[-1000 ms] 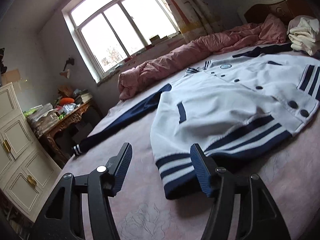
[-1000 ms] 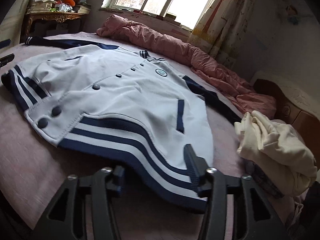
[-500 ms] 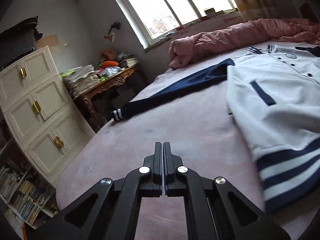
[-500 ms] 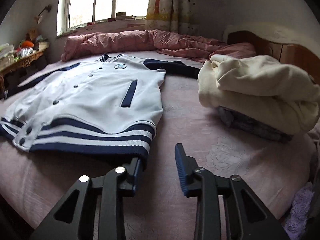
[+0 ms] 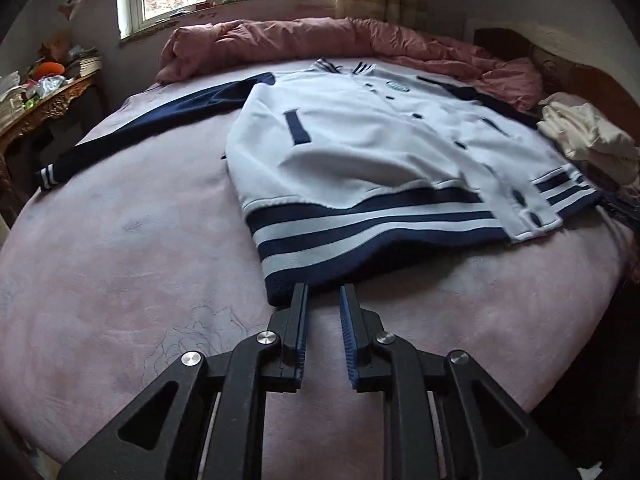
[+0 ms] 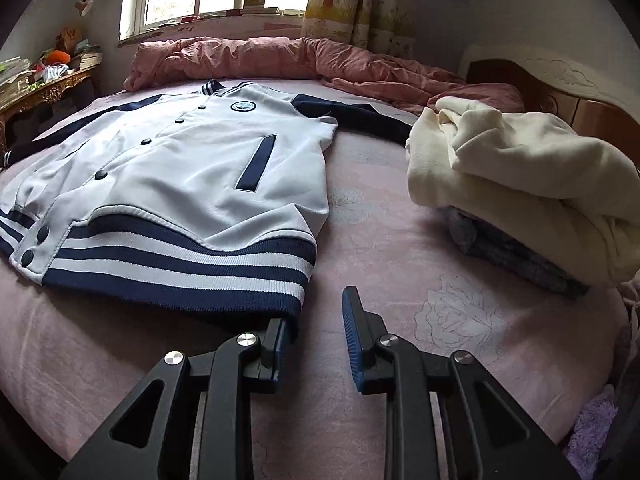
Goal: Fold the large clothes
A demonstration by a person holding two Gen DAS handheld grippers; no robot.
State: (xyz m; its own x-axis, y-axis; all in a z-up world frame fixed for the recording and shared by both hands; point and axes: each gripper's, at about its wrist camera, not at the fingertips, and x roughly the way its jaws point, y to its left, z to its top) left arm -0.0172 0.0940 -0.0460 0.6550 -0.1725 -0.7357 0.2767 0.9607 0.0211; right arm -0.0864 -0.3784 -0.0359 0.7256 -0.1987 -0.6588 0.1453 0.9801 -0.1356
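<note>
The left tongs (image 5: pixel 323 294) are slightly spread, having just opened, and empty at the hem of the white-and-navy striped jacket (image 5: pixel 372 152). The right tongs (image 6: pixel 316 308) are spread; the hem corner hides one fingertip, so whether they grip it is unclear.

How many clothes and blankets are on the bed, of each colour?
White and navy jacket: 1
Cream garment: 1
Grey garment under the cream one: 1
Pink quilt: 1
Total: 4
</note>
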